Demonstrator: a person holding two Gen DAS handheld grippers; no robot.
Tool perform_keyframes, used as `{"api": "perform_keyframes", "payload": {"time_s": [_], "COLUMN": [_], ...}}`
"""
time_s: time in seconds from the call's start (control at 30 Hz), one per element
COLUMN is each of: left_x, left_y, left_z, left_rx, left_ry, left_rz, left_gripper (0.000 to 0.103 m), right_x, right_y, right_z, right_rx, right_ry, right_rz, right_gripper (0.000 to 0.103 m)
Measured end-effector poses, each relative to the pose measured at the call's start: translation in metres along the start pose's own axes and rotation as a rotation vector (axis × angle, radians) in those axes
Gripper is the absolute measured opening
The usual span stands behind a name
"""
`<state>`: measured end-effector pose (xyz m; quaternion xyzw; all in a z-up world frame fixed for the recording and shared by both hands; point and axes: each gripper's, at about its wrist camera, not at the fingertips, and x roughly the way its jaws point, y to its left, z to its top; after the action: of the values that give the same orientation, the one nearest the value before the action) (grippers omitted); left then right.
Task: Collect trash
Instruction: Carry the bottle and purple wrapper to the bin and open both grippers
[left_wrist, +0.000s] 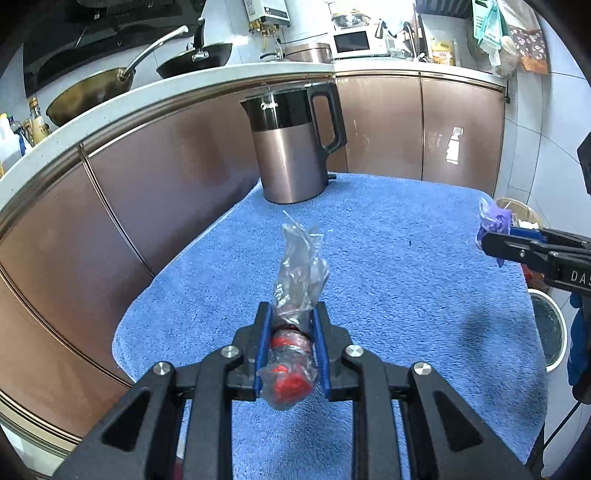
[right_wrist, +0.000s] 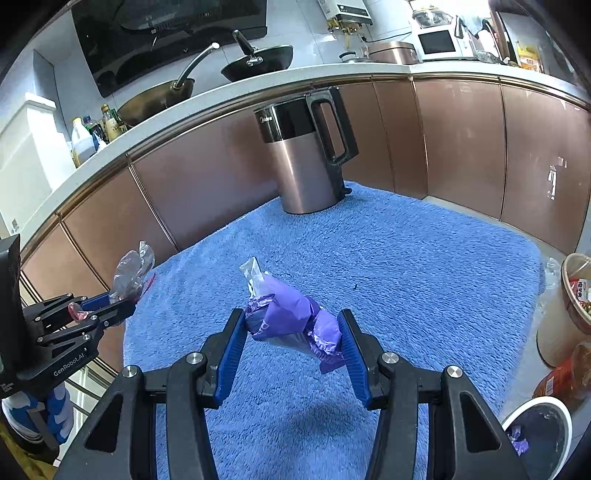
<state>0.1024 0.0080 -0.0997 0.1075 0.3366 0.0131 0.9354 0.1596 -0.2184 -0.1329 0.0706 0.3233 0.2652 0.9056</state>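
My left gripper (left_wrist: 290, 321) is shut on a clear plastic wrapper with red parts (left_wrist: 297, 280), held above the blue towel (left_wrist: 388, 277). It also shows in the right wrist view (right_wrist: 127, 295) at the left with the wrapper (right_wrist: 131, 273). My right gripper (right_wrist: 293, 325) is shut on a crumpled purple wrapper (right_wrist: 291, 317), held above the towel (right_wrist: 406, 277). In the left wrist view it (left_wrist: 484, 240) enters from the right with the purple wrapper (left_wrist: 495, 219). A white-rimmed trash bin (right_wrist: 539, 432) with purple trash inside stands low at the right, and shows in the left wrist view (left_wrist: 550, 328).
A copper and black kettle (left_wrist: 295, 147) stands at the towel's far edge. Copper cabinet fronts (left_wrist: 147, 177) and a counter with pans (left_wrist: 199, 59) run behind. A paper tub and bottles (right_wrist: 569, 314) sit on the floor at the right.
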Motion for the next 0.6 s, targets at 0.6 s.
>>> {"api": "perform_keyframes", "payload": {"time_s": [0.6], "left_x": [-0.049], "left_y": [-0.057], "left_z": [0.014], "left_rx": [0.131], "left_ry": [-0.083], "left_rz": [-0.064], "left_gripper": [0.021], "right_x": [-0.076], "right_y": [-0.013], "right_z": [-0.020], "right_rx": [0.060], "right_ry": [-0.120], "right_rz": [-0.048], "right_gripper": [0.048]}}
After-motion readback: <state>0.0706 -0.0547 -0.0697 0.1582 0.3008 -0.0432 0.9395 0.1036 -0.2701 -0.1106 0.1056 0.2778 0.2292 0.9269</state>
